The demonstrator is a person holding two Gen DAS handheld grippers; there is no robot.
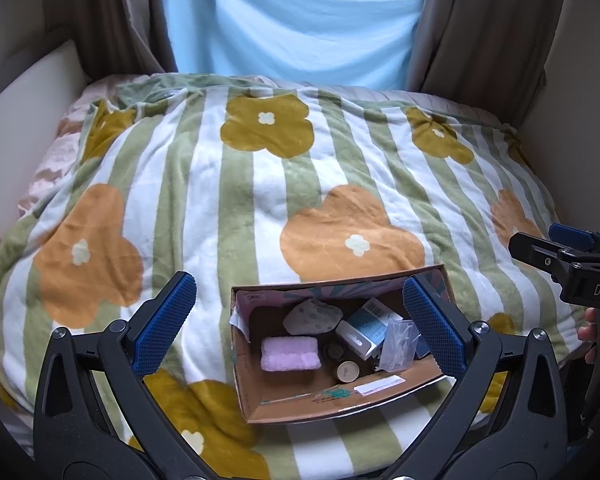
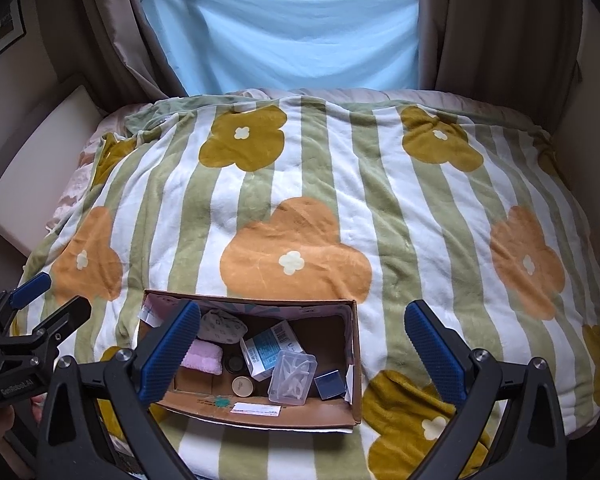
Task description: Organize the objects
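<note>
An open cardboard box (image 1: 260, 404) (image 2: 340, 410) sits on the flowered blanket near the bed's front edge. Inside lie a pink folded cloth (image 1: 290, 354) (image 2: 204, 358), a grey patterned pouch (image 1: 312, 316) (image 2: 222, 326), a white-and-blue carton (image 1: 366, 326) (image 2: 270, 346), a clear plastic case (image 1: 398, 346) (image 2: 292, 376), a round beige lid (image 1: 348, 371) (image 2: 243, 385), a dark jar (image 1: 334, 350) (image 2: 234, 363) and a dark blue box (image 2: 330, 385). My left gripper (image 1: 300, 328) is open and empty above the box. My right gripper (image 2: 300, 352) is open and empty, over the box's right part.
The green-striped blanket (image 1: 260, 200) (image 2: 420, 220) with orange and mustard flowers covers the bed. A light blue sheet (image 1: 300, 24) hangs behind between brown curtains. A cream padded wall panel (image 2: 40, 160) stands at the left. Each gripper shows at the other view's edge.
</note>
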